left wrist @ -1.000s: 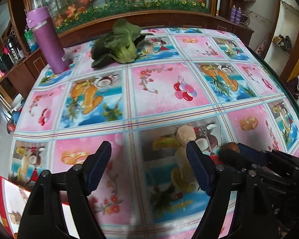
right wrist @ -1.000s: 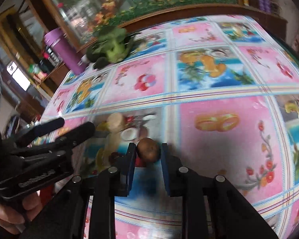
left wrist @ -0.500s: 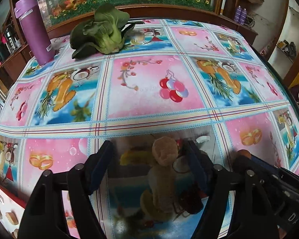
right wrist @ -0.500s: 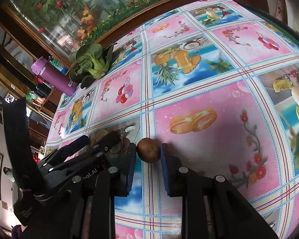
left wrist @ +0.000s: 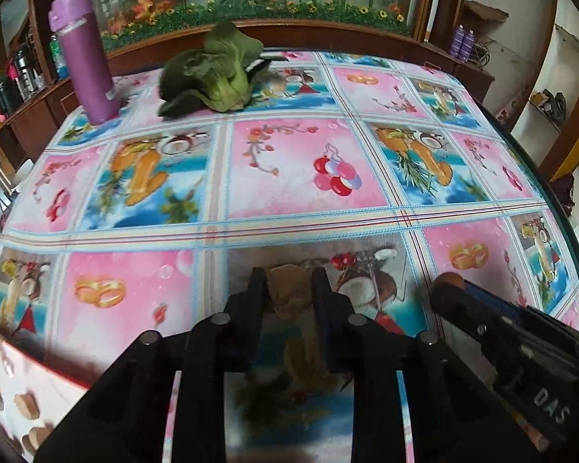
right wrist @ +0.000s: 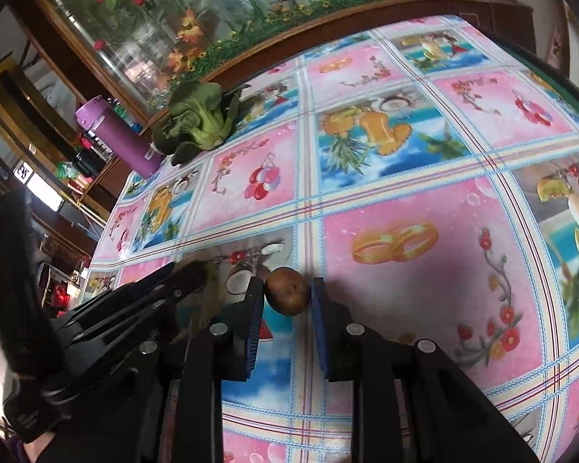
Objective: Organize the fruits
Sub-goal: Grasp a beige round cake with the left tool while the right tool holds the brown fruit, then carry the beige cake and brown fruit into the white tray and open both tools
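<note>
Left wrist view: left gripper (left wrist: 289,287) clamped on a tan, lumpy fruit (left wrist: 289,289) just above the tablecloth (left wrist: 301,177); blurred, so its long axis can't be read. Purple bottle (left wrist: 87,58) far left, leafy greens (left wrist: 216,73) beside it. The right wrist view alone shows the round brown fruit (right wrist: 287,290) clearly, pinched in the right gripper (right wrist: 286,295) at the fingertips over a grid line; near-spherical, slightly wider than tall, with one small spot facing the camera.
</note>
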{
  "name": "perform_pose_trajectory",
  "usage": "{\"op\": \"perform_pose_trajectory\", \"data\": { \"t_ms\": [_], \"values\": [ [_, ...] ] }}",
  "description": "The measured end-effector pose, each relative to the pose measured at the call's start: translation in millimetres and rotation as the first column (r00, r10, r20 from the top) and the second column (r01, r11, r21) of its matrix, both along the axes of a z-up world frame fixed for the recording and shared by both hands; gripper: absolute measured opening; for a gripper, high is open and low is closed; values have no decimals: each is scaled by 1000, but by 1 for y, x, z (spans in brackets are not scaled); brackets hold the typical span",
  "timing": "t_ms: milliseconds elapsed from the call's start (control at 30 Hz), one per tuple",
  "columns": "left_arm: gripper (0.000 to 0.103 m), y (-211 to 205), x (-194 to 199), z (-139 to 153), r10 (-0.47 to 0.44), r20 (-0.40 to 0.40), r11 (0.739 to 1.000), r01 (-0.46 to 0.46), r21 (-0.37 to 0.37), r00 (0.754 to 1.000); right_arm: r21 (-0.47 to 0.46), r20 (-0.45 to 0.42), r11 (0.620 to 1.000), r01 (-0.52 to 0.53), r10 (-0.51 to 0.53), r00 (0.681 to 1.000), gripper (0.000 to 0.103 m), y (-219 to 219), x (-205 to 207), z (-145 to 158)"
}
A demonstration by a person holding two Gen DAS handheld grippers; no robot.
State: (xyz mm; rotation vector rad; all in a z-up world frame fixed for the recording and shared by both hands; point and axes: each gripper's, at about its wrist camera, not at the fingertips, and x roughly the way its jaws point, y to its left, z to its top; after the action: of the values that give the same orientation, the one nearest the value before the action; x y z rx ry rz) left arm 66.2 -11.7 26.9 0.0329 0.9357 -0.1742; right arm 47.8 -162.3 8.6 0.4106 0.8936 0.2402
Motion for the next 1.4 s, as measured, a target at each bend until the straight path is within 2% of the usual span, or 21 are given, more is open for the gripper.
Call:
{"op": "perform_pose_trajectory", "data": {
  "t_ms": [100, 367, 500, 600, 733, 900, 933, 1033, 1167, 1400],
  "values": [
    [26, 15, -23, 14, 25, 33, 1000, -25, -18, 999, -17, 45, 1000, -18, 18, 999, 23, 6, -4, 5],
    [26, 71, -121, 54, 107, 162, 994, -106, -14, 981, -65, 159, 994, -87, 96, 983, 23, 34, -25, 19],
    [26, 111, -162, 58, 183, 183, 983, -185, -10, 966, -40, 170, 984, -174, 178, 969, 23, 69, -48, 24],
    [26, 145, -188, 60, 245, 198, 968, -252, 11, 949, -41, 179, 960, -277, 279, 943, 23, 108, -73, 32],
    [26, 202, -224, 63, 364, 236, 924, -381, 28, 901, -38, 204, 907, -419, 417, 886, 23, 160, -105, 49],
    [26, 255, -260, 68, 479, 283, 864, -503, 12, 831, -59, 250, 853, -519, 516, 819, 23, 204, -137, 68],
    [26, 262, -263, 68, 487, 291, 858, -513, 17, 824, -67, 243, 841, -537, 536, 808, 23, 212, -141, 67],
    [26, 270, -264, 59, 497, 280, 853, -522, 17, 822, -91, 203, 808, -583, 588, 783, 23, 240, -152, 55],
    [26, 266, -257, 39, 460, 232, 877, -479, 30, 857, -137, 140, 765, -629, 644, 752, 23, 266, -166, 34],
    [26, 268, -250, 10, 463, 160, 879, -475, 45, 872, -154, 63, 739, -656, 670, 739, 23, 284, -179, 11]
  ]
}}
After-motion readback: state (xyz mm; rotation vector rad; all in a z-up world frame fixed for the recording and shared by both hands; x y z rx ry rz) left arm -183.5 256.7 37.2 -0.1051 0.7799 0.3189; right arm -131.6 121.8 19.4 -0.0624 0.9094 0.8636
